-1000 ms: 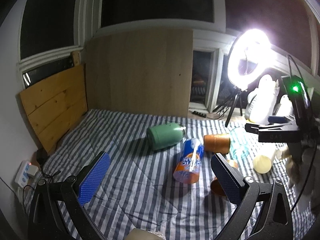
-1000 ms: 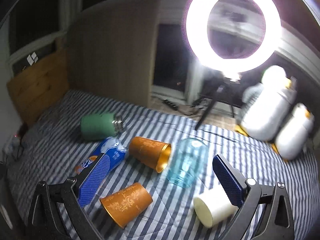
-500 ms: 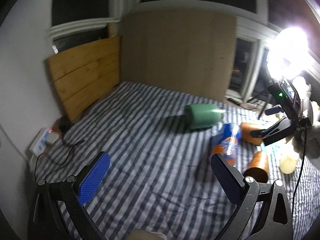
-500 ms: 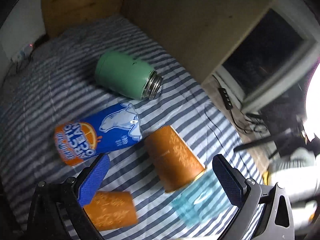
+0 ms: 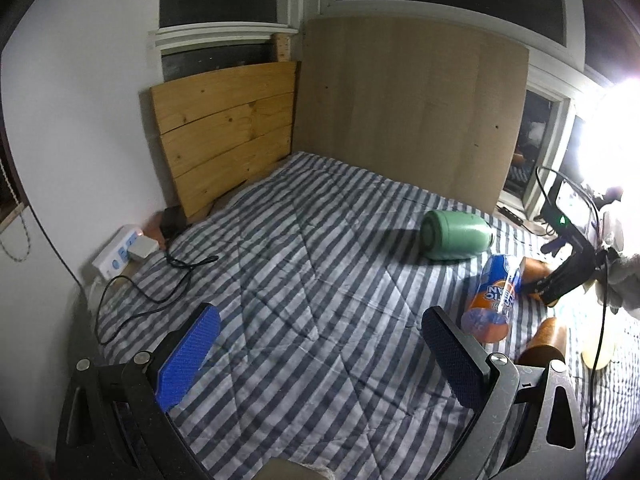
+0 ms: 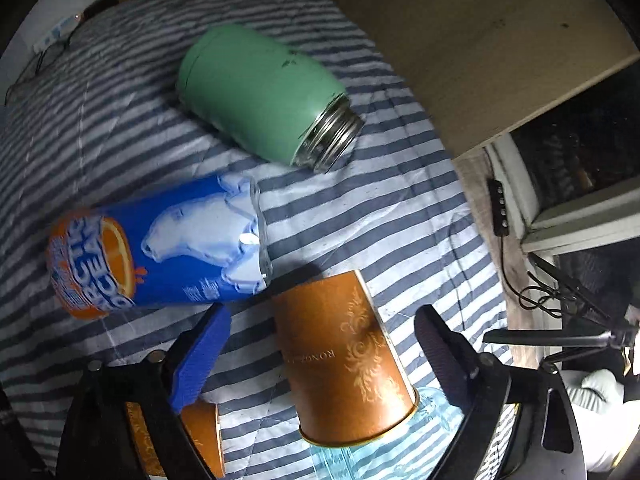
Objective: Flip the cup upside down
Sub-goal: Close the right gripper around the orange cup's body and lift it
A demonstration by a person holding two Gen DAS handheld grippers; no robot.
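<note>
An orange cup with gold scrollwork [image 6: 344, 364] lies on its side on the striped bedspread [image 6: 384, 216]. My right gripper [image 6: 320, 360] is open and hangs just over this cup, with one blue pad on each side of it. A second orange cup [image 6: 200, 436] lies on its side under the left finger. My left gripper [image 5: 320, 364] is open and empty over bare striped cloth, far left of the cups. In the left wrist view the right gripper [image 5: 568, 276] shows at the far right above one orange cup [image 5: 536, 268], with another orange cup [image 5: 546, 340] nearer.
A green flask [image 6: 260, 96] lies on its side, mouth to the right. A blue and orange can-shaped cup [image 6: 156, 248] lies beside the orange cup. A clear blue glass [image 6: 384, 456] lies below it. A power strip [image 5: 120, 250] and cable lie at the bed's left edge.
My right gripper has dropped and closed in on the scrollwork orange cup, which now lies between its open fingers. My left gripper has swung left, away from the cups.
</note>
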